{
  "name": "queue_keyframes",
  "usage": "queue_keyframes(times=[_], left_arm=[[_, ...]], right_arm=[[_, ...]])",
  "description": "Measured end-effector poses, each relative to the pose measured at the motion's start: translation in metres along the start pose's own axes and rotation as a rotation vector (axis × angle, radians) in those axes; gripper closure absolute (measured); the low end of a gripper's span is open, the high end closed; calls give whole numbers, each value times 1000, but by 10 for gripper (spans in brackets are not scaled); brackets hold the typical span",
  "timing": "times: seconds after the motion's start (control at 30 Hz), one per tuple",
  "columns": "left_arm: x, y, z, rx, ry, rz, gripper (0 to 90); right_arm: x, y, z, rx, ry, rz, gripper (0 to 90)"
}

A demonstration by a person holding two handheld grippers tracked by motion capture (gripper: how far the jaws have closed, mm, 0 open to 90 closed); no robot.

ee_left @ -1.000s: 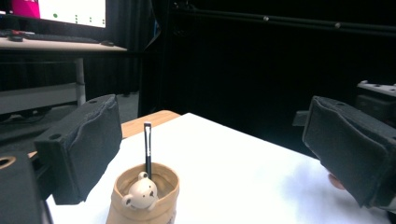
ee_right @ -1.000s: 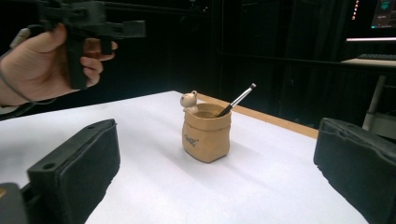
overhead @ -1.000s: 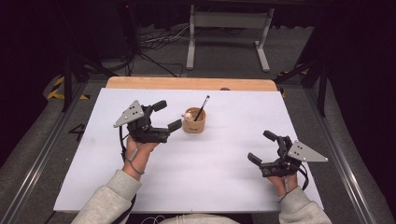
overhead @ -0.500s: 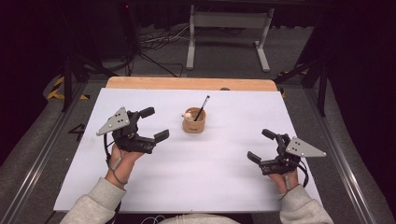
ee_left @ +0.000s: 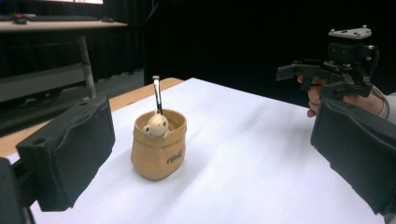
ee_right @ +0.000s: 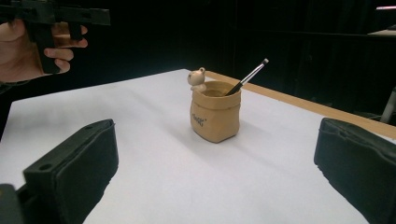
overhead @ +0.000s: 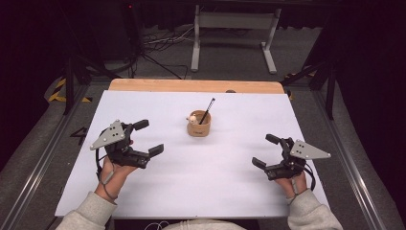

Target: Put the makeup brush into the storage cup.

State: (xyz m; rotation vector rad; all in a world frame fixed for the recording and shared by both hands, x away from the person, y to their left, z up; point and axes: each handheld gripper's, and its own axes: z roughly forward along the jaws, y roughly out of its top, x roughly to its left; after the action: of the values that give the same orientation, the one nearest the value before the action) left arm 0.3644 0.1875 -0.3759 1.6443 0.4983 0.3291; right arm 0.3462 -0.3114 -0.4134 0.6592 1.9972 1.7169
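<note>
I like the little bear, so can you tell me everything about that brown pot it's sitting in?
The pot is a small tan holder shaped like a soft paper bag, with a rolled rim, wrinkled sides and dark writing on its front. It looks like glazed clay. It stands upright on the white table cover, near the middle toward the far edge. A pale little bear figure peeks over its rim, and a dark-handled brush leans inside it. Neither set of tongs touches it.

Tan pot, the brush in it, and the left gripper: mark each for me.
tan pot (overhead: 198,130), high view, on its front wall.
brush (ee_right: 247,75), right gripper view, on the handle above the rim.
left gripper (overhead: 147,138), high view, midway between its open jaws.
</note>
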Motion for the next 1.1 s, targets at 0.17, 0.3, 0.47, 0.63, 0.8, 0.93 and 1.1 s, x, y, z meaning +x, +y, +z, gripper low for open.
queue_keyframes(times=[0.17,0.3,0.47,0.63,0.8,0.93,1.1], left_arm=[[1,-9,-5,11,-1,-15,8],[3,-18,-11,16,2,-34,7],[5,-31,-14,34,-11,-57,6],[6,-43,-16,54,-12,-59,4],[5,-52,-18,57,-16,-65,4],[6,-58,-20,47,-12,-82,4],[9,-67,-22,24,1,-134,5]], right_arm=[[0,-2,0,-1,5,-19,1],[0,-4,1,9,10,-23,1],[0,-6,1,7,23,-28,0],[0,-8,2,13,29,-26,0],[0,-10,4,25,40,-42,0],[-1,-12,4,33,34,-32,0],[0,-15,4,42,28,-41,0]])
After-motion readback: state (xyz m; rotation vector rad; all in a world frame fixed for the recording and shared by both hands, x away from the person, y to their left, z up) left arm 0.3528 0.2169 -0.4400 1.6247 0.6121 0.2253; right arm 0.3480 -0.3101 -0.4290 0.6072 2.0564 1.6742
